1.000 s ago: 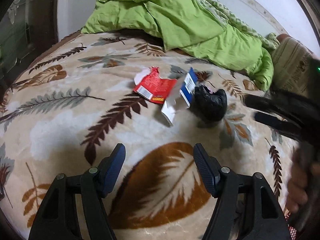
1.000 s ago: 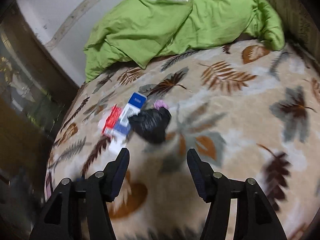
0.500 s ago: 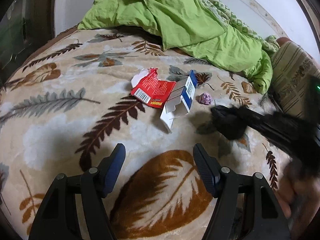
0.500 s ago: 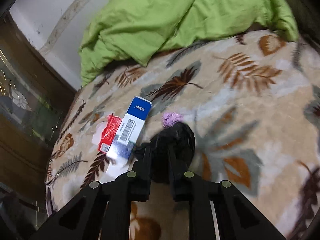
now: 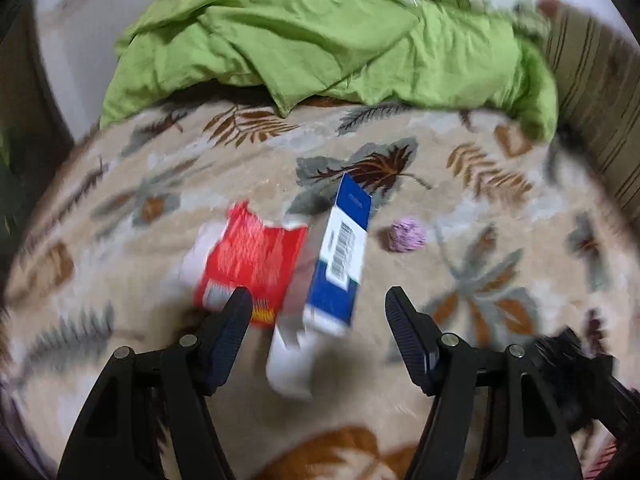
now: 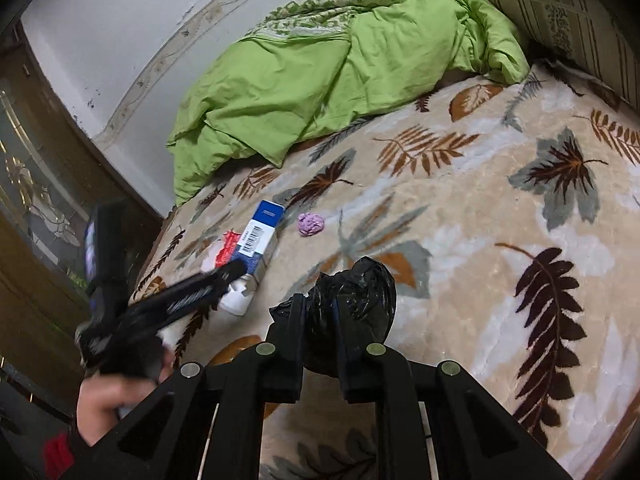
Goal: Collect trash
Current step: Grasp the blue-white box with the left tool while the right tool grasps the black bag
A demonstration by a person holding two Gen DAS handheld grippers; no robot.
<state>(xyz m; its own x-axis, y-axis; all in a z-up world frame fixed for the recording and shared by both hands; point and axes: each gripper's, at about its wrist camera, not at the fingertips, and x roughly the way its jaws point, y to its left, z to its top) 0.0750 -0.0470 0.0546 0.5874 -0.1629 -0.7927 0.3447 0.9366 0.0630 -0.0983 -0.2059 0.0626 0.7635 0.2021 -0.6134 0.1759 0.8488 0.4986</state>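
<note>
My right gripper (image 6: 320, 312) is shut on a crumpled black plastic bag (image 6: 356, 296), which it holds just above the leaf-patterned blanket; the same bag (image 5: 568, 356) shows blurred at the lower right of the left wrist view. My left gripper (image 5: 318, 308) is open and hovers over the near end of a blue and white carton (image 5: 340, 256), without its pads pressing on it. A torn red wrapper (image 5: 252, 256) lies against the carton's left side. A small purple crumpled ball (image 5: 406, 236) rests to the right. In the right wrist view, the left gripper (image 6: 228, 276) reaches to the carton (image 6: 260, 240).
A bunched green quilt (image 6: 320, 80) fills the far side of the bed. A striped pillow (image 6: 560, 12) stands at the far right. The bed's left edge drops off beside a dark wooden door (image 6: 36, 200). A hand (image 6: 108, 400) holds the left gripper.
My right gripper shut on the black bag and drew it back from the other trash. My left gripper swung in over the carton and the red wrapper, still open.
</note>
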